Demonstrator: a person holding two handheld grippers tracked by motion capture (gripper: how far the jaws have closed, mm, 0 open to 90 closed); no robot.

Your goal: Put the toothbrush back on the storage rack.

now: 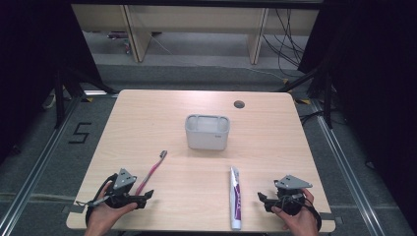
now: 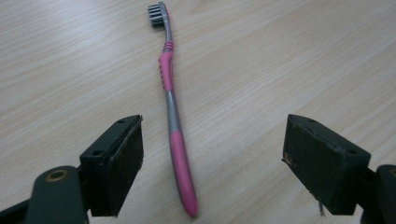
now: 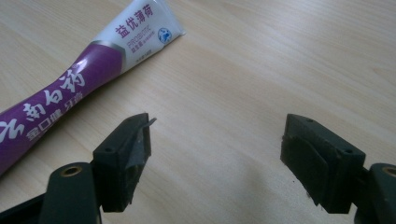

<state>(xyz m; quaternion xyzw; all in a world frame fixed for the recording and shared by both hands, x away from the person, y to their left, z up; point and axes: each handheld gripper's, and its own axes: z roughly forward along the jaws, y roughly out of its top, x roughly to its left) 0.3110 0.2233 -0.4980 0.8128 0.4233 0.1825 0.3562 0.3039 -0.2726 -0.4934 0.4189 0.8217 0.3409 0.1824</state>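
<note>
Toothbrush (image 2: 173,116) lies left of grey holder (image 1: 207,132), its handle end between the spread, empty jaws of left gripper (image 2: 212,158). Right gripper (image 3: 215,161) released, beside toothpaste tube (image 3: 84,74); bare tabletop (image 1: 275,142) around holder.

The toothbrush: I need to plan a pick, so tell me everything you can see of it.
The toothbrush looks like plastic, with a pink and grey handle, a ribbed pink grip near the neck and dark bristles. It lies flat on the wooden table, head pointing away towards the grey holder. Its handle end sits between the open jaws of the left gripper, touching neither.
</note>
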